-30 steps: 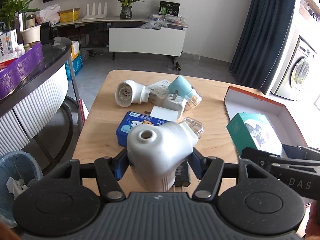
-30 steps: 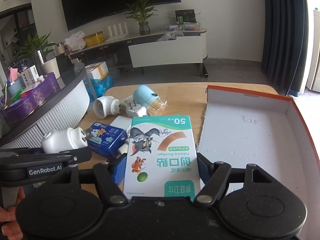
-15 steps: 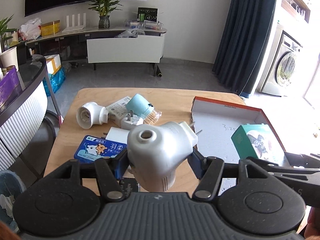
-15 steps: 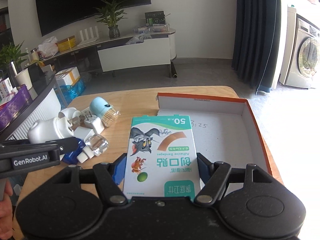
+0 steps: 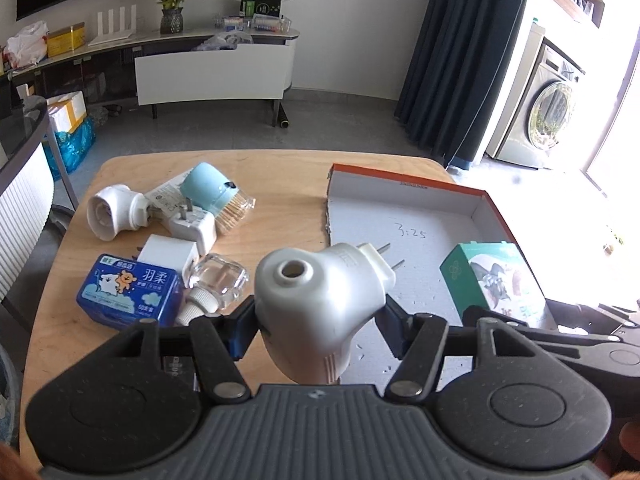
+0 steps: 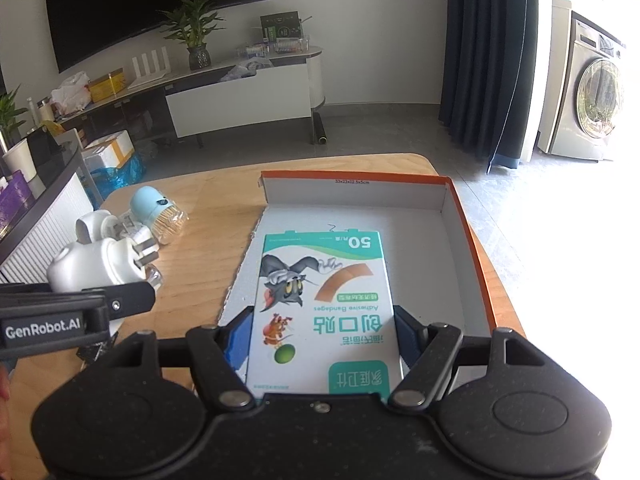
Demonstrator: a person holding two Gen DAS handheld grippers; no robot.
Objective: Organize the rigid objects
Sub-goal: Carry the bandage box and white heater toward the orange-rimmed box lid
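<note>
While both jaws grip | orange-rimmed box (image 6: 468, 240) (floor bare) | table (image 5: 280, 168) edge near

The tabletop (image 5: 280, 168) is pale wood. The open box (image 6: 468, 236) is white inside with an orange rim. The bandage box (image 6: 324, 304) is white and green with cartoon animals. The plug-in device (image 5: 320, 300) is glossy white; the tissue pack (image 5: 128, 296) is blue.
</note>
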